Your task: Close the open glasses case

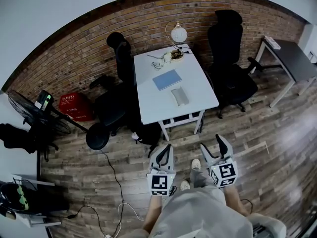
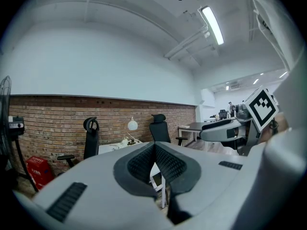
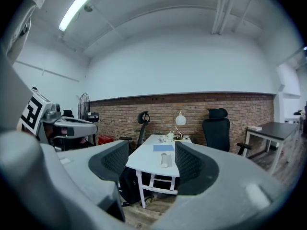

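Table: a white rectangular table point(image 1: 198, 95) stands end-on to the red brick wall point(image 1: 74, 53) on the wood-plank floor point(image 1: 267, 148), well ahead of the person.
Glasses case: a grey oblong glasses case point(image 1: 180, 96) lies flat on the near half of the table, toward its right edge. It is too small here to tell how its lid stands.
Notebook: a light blue flat notebook point(image 1: 167, 79) lies just beyond the case, apart from it.
Lamp: a white globe lamp on a curved brass stem point(image 1: 177, 33) stands at the table's far end.
Chairs: a black office chair point(image 1: 119, 83) is at the table's left side and a black high-backed chair point(image 1: 228, 48) at its right.
Left gripper: the grey left gripper point(image 1: 166, 147) is held low in front of the person, well short of the table. In the left gripper view its ribbed black pads point(image 2: 139, 164) are pressed together at the tip, with nothing between them.
Right gripper: the grey right gripper point(image 1: 214, 147) is beside the left one, jaws spread and holding nothing. The right gripper view shows the distant table and case through the gap.
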{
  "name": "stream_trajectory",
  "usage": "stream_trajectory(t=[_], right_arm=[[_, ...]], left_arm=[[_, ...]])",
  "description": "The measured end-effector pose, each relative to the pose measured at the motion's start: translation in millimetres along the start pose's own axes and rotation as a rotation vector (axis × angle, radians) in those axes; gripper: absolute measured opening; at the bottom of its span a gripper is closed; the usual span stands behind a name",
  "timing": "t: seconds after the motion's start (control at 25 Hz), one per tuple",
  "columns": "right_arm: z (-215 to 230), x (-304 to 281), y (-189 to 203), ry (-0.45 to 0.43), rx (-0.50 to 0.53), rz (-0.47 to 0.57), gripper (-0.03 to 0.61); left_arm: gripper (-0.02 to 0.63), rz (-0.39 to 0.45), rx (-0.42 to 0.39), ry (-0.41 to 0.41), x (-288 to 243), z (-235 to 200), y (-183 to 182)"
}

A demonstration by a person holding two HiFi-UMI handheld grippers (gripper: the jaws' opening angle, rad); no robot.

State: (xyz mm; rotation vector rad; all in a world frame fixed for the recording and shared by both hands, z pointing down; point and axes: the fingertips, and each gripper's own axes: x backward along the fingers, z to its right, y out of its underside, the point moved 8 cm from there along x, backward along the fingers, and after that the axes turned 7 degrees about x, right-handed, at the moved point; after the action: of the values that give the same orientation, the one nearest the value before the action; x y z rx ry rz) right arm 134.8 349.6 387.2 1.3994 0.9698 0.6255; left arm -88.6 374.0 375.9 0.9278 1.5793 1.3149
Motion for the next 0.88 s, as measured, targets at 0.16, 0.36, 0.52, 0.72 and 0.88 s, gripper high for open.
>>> stream_trajectory(t=[0.16,0.36,0.52,0.72,0.88], right_arm=[[1.8,-5.4,-0.8,-0.001,-0.001,0.004,0.302],[5.5,-16.6,-2.5,-0.013,0.011,0.016,0.302],[10.5,-26.6,-2.9,-0.018,0.010,0.015,0.302],[19.4,-43.2,-1.9,-0.015,-0.005,0.004,0.304],[29.8,-59.8,0.0,-0.020,-0.007,-0.001,0.304]], left_arm=[[0.003,0.005,-0.003,-0.001,-4.3,-2.0,-2.1],[0.003,0.013,-0.013,-0.002,-12.8,-6.5,-3.0],[0.003,0.021,-0.016,-0.002,-22.4,-9.7,-5.8],[0.003,0.003,-0.011,-0.013,-39.1,-16.3,-6.4],[0.003,-0.002,-0.008,-0.016,-57.4,-21.3,-5.7]])
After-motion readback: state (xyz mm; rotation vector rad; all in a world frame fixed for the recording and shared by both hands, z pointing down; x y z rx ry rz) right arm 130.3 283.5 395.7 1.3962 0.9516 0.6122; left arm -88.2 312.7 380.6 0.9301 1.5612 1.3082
